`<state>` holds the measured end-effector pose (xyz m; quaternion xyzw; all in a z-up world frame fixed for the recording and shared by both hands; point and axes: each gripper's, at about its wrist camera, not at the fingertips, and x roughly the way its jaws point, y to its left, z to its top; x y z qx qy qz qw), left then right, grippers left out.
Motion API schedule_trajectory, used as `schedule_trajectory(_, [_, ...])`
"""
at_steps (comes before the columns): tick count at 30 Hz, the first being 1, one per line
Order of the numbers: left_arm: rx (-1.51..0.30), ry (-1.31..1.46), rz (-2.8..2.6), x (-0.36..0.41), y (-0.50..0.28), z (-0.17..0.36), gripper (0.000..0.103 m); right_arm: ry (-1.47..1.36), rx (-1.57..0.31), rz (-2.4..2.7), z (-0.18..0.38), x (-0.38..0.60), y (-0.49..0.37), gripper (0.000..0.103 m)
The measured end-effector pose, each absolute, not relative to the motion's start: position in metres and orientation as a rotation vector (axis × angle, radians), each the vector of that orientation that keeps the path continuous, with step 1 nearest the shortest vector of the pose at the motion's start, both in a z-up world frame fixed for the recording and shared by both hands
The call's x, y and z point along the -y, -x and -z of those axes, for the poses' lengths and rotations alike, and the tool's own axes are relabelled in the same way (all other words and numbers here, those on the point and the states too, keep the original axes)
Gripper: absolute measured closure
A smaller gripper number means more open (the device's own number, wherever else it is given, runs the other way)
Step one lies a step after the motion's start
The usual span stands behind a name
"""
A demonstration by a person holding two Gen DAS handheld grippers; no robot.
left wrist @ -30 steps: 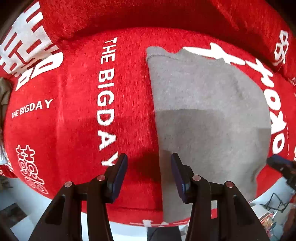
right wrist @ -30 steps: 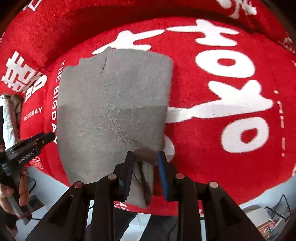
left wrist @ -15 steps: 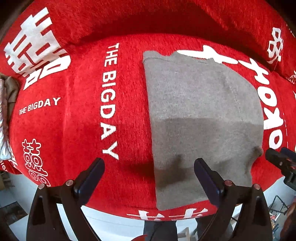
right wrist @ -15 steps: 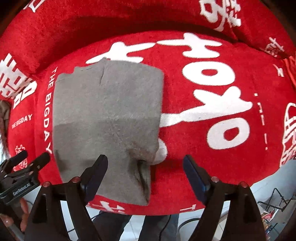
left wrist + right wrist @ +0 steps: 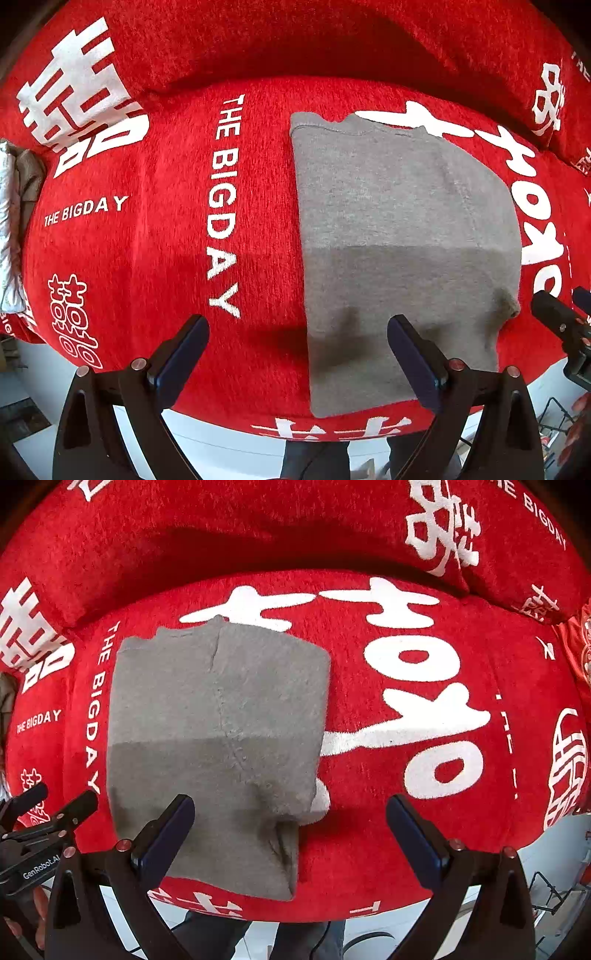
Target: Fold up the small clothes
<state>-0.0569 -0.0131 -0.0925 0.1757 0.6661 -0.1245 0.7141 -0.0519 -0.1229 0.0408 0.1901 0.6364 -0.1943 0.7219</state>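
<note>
A folded grey garment [image 5: 399, 251] lies flat on a red blanket with white lettering [image 5: 155, 258]. It also shows in the right wrist view [image 5: 218, 738], with a small wrinkle at its near right corner. My left gripper [image 5: 297, 347] is open wide and empty, above the garment's near left edge. My right gripper [image 5: 290, 827] is open wide and empty, above the garment's near right corner. Each gripper shows at the edge of the other's view: the right one [image 5: 561, 325], the left one [image 5: 44, 812].
The red blanket [image 5: 424, 738] covers a cushioned seat with a raised back. Its front edge drops off to a pale floor [image 5: 221, 443]. A grey-and-silver bundle [image 5: 14, 221] lies at the far left. A wire rack [image 5: 550, 890] stands on the floor at right.
Both grippers opened wide: the right one let go of the garment's near right corner. Both drew back and up from the garment, which now lies flat.
</note>
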Motion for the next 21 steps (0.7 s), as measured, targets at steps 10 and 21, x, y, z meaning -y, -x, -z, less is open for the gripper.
schedule_trajectory(10, [-1.472,-0.384,0.266,0.0137,0.0560,0.0911,0.005,-0.414,-1.407,0.445,-0.0396,0.1196,0.0590,0.000])
schedule_trajectory(21, [-1.482,-0.383,0.265,0.0107,0.0579,0.0933,0.005,-0.402,-1.422,0.438,-0.0401,0.1238,0.0571,0.000])
